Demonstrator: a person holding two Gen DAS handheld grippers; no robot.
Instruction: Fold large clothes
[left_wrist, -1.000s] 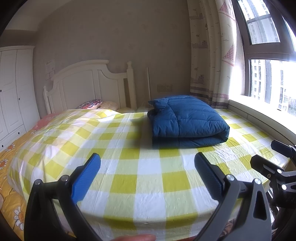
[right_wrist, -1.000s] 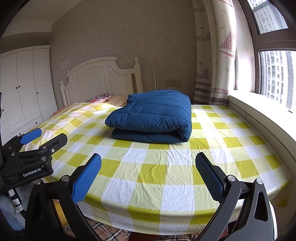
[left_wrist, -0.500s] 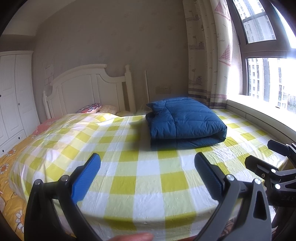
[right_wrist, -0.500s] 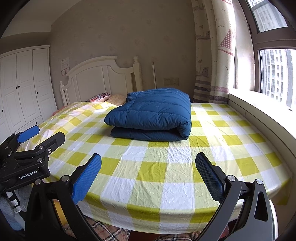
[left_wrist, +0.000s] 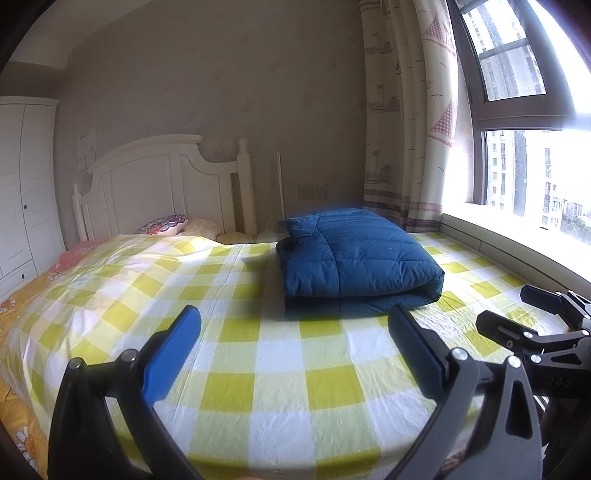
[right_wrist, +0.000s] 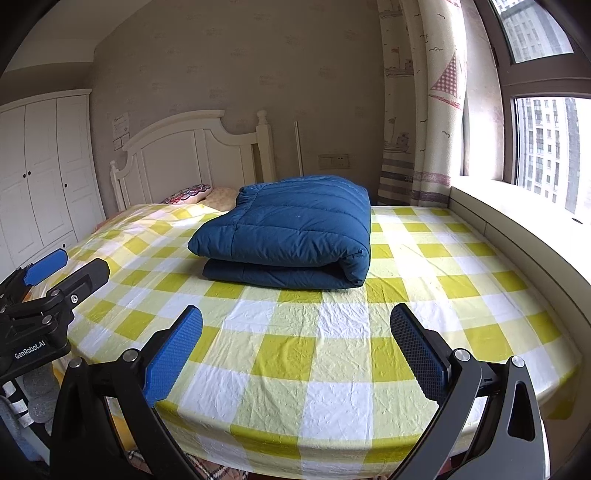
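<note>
The blue coat (right_wrist: 291, 229) lies folded at twelve o'clock on the bed (right_wrist: 332, 354), looking finished. The left gripper (left_wrist: 295, 350) and the right gripper (right_wrist: 295, 350) hang back with jaws apart, empty.

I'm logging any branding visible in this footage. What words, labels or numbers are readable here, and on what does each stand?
"GenRobot.AI": white print on the black body of the left gripper, seen in the right wrist view.
"DAS" or similar: faint embossed letters on the right gripper body in the left wrist view, too dim to read surely.
Paper notices on the wall above the headboard: print too small to read.
</note>
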